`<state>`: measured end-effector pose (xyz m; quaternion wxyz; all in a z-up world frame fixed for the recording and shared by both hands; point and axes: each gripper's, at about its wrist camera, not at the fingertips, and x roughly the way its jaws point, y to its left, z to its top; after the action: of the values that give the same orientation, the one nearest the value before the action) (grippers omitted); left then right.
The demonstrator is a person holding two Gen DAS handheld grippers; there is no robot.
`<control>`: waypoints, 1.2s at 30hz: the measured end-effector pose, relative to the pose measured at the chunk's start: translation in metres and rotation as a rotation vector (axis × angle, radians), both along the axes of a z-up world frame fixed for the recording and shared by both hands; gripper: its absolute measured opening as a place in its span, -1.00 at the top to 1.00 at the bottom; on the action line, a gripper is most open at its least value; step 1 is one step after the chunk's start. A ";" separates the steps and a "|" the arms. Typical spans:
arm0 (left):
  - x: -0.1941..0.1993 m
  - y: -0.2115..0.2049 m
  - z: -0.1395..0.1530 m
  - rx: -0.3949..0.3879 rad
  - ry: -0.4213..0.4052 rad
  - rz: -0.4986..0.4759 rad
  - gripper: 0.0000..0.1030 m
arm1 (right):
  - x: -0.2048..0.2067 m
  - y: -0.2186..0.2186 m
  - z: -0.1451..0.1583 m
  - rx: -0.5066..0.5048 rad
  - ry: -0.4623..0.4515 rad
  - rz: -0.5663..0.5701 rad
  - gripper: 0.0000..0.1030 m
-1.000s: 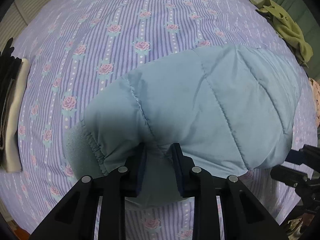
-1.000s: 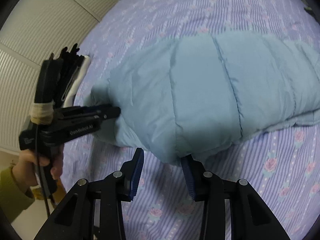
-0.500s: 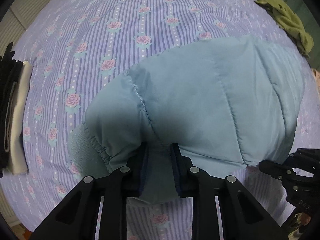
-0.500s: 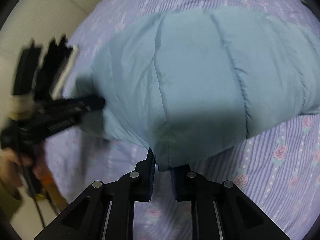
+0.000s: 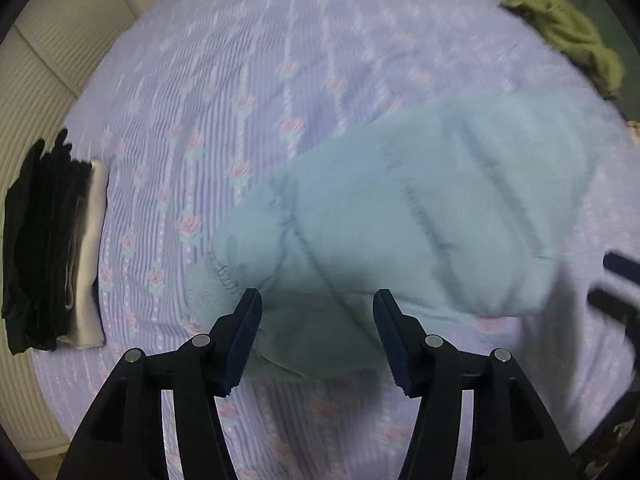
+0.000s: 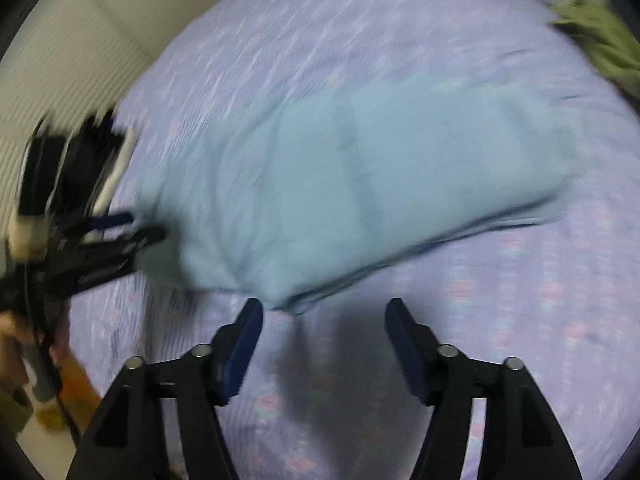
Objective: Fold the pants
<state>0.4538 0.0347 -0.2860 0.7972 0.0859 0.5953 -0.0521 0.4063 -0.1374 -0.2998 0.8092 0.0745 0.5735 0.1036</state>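
Both your grippers are letting go. Left gripper (image 5: pixel 316 334): jaws spreading, about half wide, the pads clear of the cloth, with the near edge of the pale blue quilted pants (image 5: pixel 400 216) below the gap but not pinched. Right gripper (image 6: pixel 324 344): jaws also spreading, nothing between them; the near corner of the pants (image 6: pixel 352 184) lies just beyond the left pad.

The pants sit as a puffy folded bundle in the middle of the striped floral bedspread (image 5: pixel 240 80), cuff end toward the left, thick folded edge facing you.

Risks, as judgement:
- The padding is springy. With both grips off, the top layer may loft and creep open, spoiling the fold. Press it flat before you leave.
- The layered edge in the right wrist view looks stepped, not flush; another fold on top would carry that skew.
- Pull back straight. A pad dragging the near corner would peel the layer off.
- Both views are blurred, so I cannot tell whether the ribbed cuff is tucked.
- The dark folded stack (image 5: pixel 48 248) lies well apart at the left edge and the olive garment (image 5: pixel 568 36) is far right; watch your swing near each.
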 end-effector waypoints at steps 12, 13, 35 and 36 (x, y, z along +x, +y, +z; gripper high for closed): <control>0.027 -0.100 0.021 -0.103 -0.095 -0.110 -0.10 | 0.046 -0.167 0.000 0.037 -0.135 -0.462 -0.47; 0.029 -0.107 0.019 -0.107 -0.097 -0.114 -0.10 | 0.056 -0.175 -0.006 0.045 -0.137 -0.480 -0.47; 0.055 -0.141 -0.011 -0.078 -0.026 -0.117 -0.10 | 0.105 -0.211 -0.107 0.422 0.012 -0.630 0.15; 0.054 -0.141 -0.010 -0.085 -0.026 -0.117 -0.10 | 0.100 -0.211 -0.100 0.429 0.005 -0.637 0.24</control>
<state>0.5082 -0.1062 -0.2958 0.8035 0.0872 0.5760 -0.1230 0.5066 -0.3484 -0.4002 0.7656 0.4167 0.4888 -0.0354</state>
